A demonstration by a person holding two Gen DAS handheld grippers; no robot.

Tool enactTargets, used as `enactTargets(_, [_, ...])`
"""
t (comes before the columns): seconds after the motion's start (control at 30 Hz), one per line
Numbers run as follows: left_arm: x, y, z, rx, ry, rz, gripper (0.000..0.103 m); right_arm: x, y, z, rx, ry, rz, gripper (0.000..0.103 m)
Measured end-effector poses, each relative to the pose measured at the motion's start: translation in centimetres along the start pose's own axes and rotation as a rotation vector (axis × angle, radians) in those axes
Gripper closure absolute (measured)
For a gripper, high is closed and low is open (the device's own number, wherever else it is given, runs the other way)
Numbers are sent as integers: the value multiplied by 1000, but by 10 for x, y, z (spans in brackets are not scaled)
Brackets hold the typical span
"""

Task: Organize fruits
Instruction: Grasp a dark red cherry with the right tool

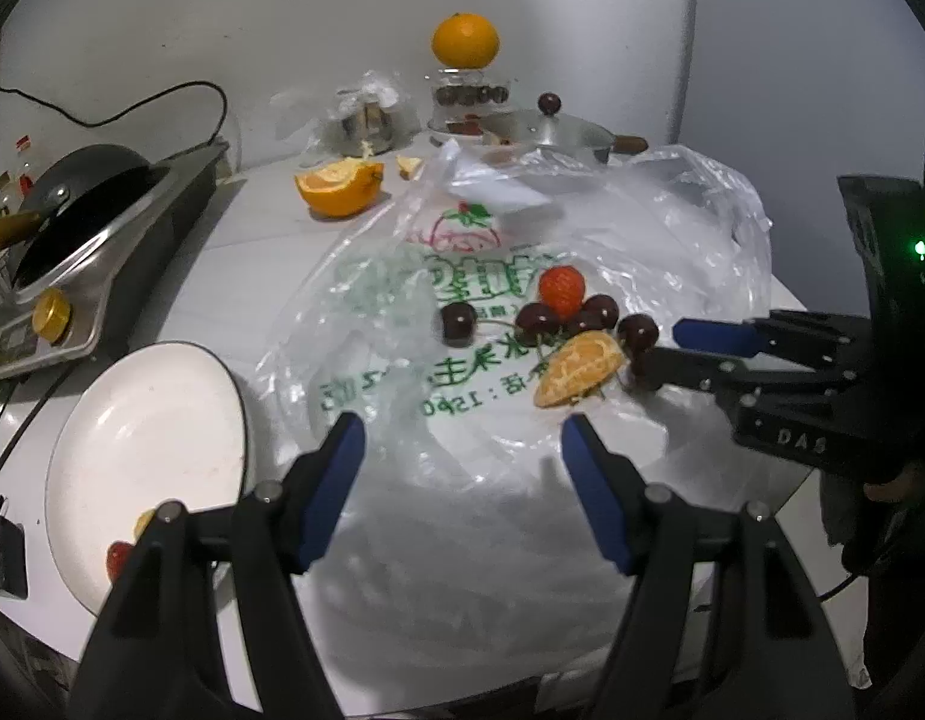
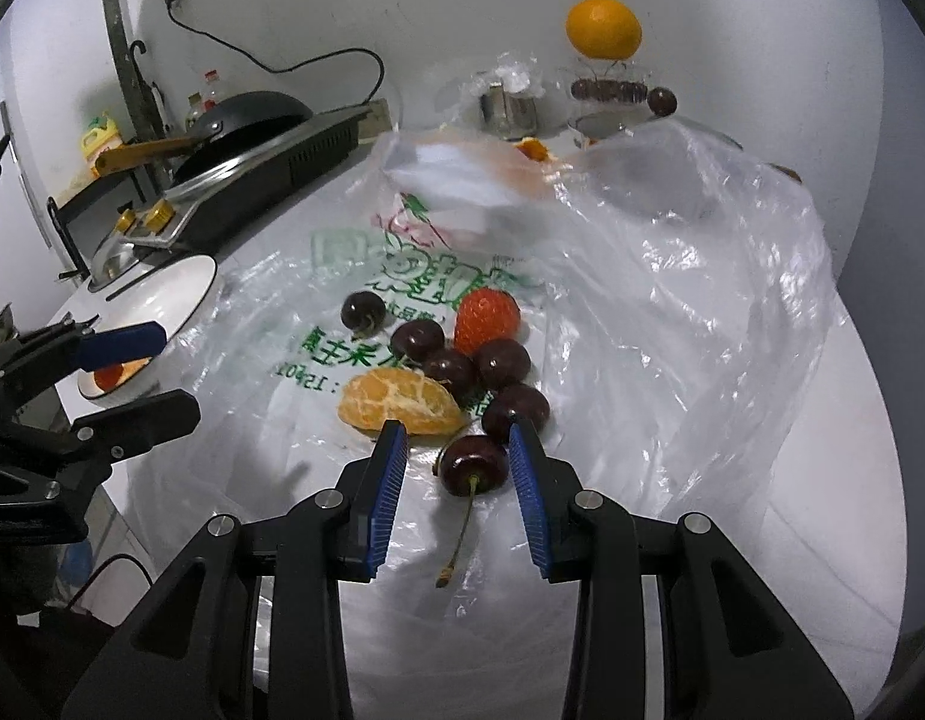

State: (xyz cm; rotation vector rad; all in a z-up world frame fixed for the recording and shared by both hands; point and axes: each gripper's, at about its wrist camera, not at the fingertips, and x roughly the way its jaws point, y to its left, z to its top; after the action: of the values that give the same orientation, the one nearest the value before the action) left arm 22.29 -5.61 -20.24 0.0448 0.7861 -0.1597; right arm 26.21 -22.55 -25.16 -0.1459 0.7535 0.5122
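White plate (image 1: pixel 144 420) at left; left hand-held gripper (image 1: pixel 462 444) spread wide above the plastic bag (image 1: pixel 462 480). Right hand-held gripper (image 2: pixel 456 441), part-open, straddles a stemmed cherry (image 2: pixel 474 465) beside the orange segment (image 2: pixel 399 402) and strawberry (image 2: pixel 486 321) on the tabletop (image 1: pixel 234 276).

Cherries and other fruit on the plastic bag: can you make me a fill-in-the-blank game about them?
1. The right tongs are open around a dark ____ with a long stem.
2. The only red fruit lying among the cherries on the plastic bag is a ____.
3. The left tongs are open and hold ____.
4. The whole orange sits on top of a ____ container of cherries at the back.

Missing words: cherry; strawberry; nothing; clear
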Motion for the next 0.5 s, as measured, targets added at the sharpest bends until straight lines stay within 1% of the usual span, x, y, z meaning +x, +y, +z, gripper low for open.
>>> enactTargets(0.43, [20, -18, 8, 35, 35, -5, 34, 21, -5, -7, -41, 57, -5, 65])
enactTargets(0.5, [22, -20, 9, 45, 37, -5, 34, 22, -4, -8, -53, 57, -10, 67])
